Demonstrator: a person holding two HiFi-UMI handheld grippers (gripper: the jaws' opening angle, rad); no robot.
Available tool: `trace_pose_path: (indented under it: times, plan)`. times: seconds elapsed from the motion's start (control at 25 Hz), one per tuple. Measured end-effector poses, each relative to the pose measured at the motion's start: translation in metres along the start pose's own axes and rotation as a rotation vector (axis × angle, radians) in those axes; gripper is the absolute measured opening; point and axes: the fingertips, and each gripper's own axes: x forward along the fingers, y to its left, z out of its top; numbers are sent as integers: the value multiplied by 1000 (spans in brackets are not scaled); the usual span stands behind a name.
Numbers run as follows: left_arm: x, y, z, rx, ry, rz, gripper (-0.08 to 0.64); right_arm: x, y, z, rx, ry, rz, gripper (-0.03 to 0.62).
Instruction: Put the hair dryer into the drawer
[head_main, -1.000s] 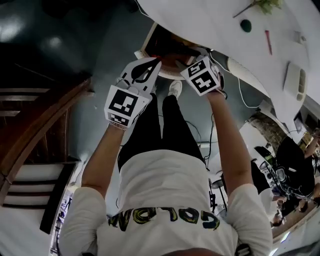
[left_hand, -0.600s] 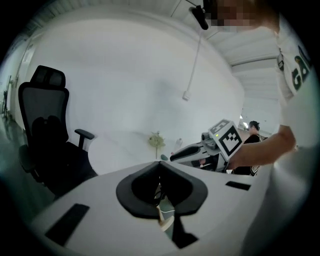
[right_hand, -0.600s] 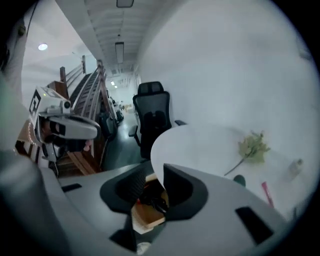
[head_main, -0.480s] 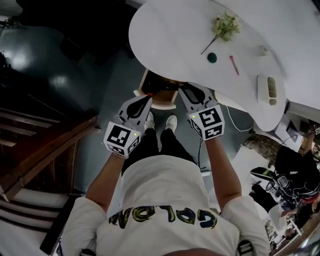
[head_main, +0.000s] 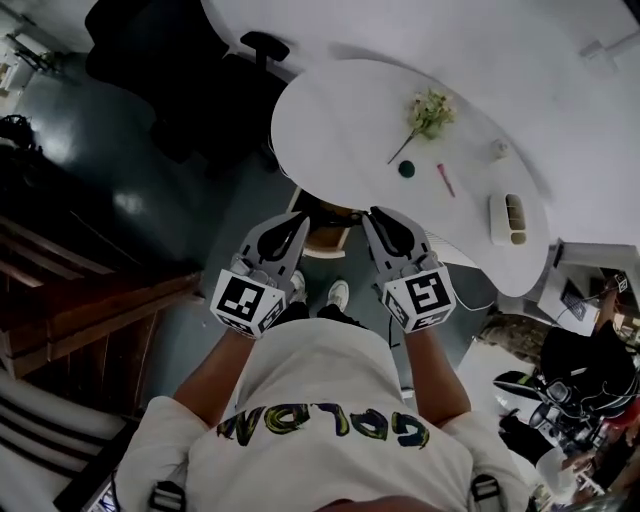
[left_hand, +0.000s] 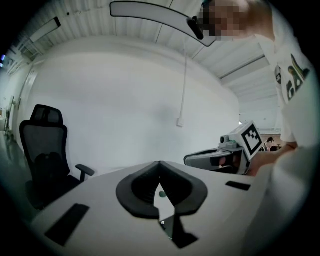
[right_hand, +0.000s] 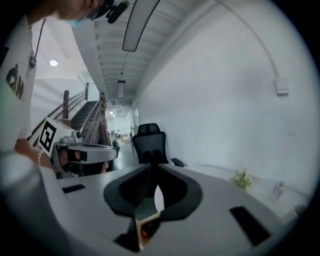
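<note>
In the head view the open drawer (head_main: 324, 237) sticks out from under the white table (head_main: 340, 110), with a dark inside. The hair dryer does not show clearly. Through the gap under the jaws in the right gripper view I see only a dark thing with a red spot (right_hand: 144, 233). My left gripper (head_main: 300, 219) hangs above and just left of the drawer, shut and empty. My right gripper (head_main: 375, 214) hangs just right of it, its jaws closing with the tips together and nothing between them. Each gripper shows in the other's view: the right gripper (left_hand: 220, 157) and the left gripper (right_hand: 82, 152).
On the table lie a flower sprig (head_main: 429, 108), a small green thing (head_main: 406, 169), a red pen (head_main: 446, 181) and a white holder (head_main: 507, 218). A black office chair (head_main: 170, 70) stands at the far left of the table. Wooden stairs (head_main: 80, 310) run along the left.
Both grippers have come up and back from the drawer's mouth, where the right one reached in. The person has straightened, so the table and drawer now look farther below.
</note>
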Motion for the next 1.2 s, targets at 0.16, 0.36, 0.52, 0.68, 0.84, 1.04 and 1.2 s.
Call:
trace_pose_path:
  times: [0.16, 0.36, 0.52, 0.68, 0.84, 1.04, 1.2]
  plan:
    - [-9, -13, 29, 20, -54, -3, 11, -18, 12, 31, -13, -61, 12, 52]
    - [-17, -38, 56, 58, -92, -28, 11, -41, 26, 57, -44, -103, 25, 52]
    - [-27, -53, 77, 80, -129, -46, 11, -59, 31, 78, -72, -137, 25, 51]
    - [-41, -63, 94, 88, -159, -42, 11, -74, 32, 94, -77, -163, 13, 51]
    - [-42, -68, 99, 94, -179, -35, 11, -84, 33, 100, -82, -178, 20, 49]
    - [-39, -75, 103, 113, -178, -55, 11, -87, 35, 103, -90, -183, 20, 40]
    - [-35, -73, 106, 119, -192, -45, 11, -87, 31, 105, -94, -197, 10, 31]
